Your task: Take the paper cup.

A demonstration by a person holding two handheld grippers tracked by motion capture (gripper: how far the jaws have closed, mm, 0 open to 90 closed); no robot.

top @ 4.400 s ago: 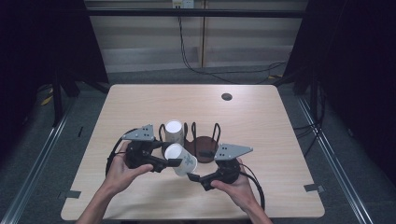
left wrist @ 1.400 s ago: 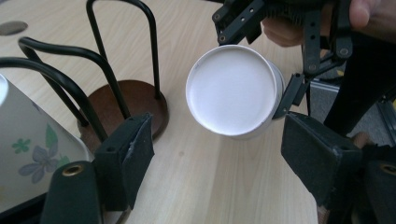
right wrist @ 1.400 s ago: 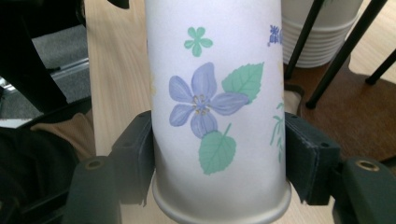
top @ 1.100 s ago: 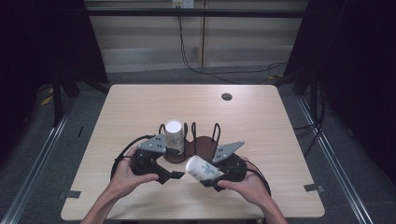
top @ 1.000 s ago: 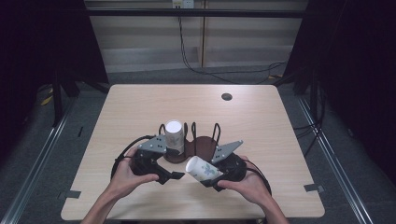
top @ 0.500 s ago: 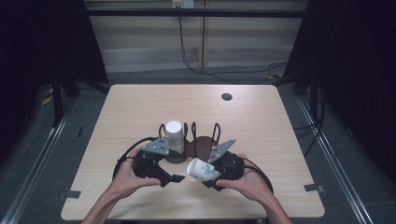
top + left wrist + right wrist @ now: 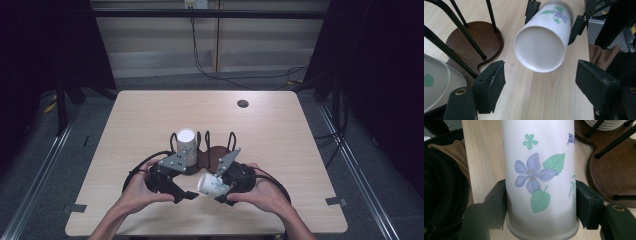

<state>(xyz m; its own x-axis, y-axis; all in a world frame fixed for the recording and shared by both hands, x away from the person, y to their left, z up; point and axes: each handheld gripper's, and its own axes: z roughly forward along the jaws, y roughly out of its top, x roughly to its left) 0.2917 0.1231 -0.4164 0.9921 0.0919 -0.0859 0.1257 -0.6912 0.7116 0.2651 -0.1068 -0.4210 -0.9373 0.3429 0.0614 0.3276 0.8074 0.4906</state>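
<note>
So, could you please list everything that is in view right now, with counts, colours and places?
Table: one, light wood, centre of the high view.
Cup rack: one, dark brown base with black wire loops, mid-table.
Paper cups: two, white with flower print; one upright in the rack's left slot, one held tilted in front of the rack.
Hole: one, dark, round, far right of the tabletop.
Left gripper: black, open, facing the held cup's base.
Right gripper: black, shut on the held cup.
Hands: two, left, right.

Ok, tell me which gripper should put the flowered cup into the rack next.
Right. The right gripper is already shut on the flowered cup, its fingers pressed against both sides. The left gripper is open and only faces the cup's base, near the rack.
</note>
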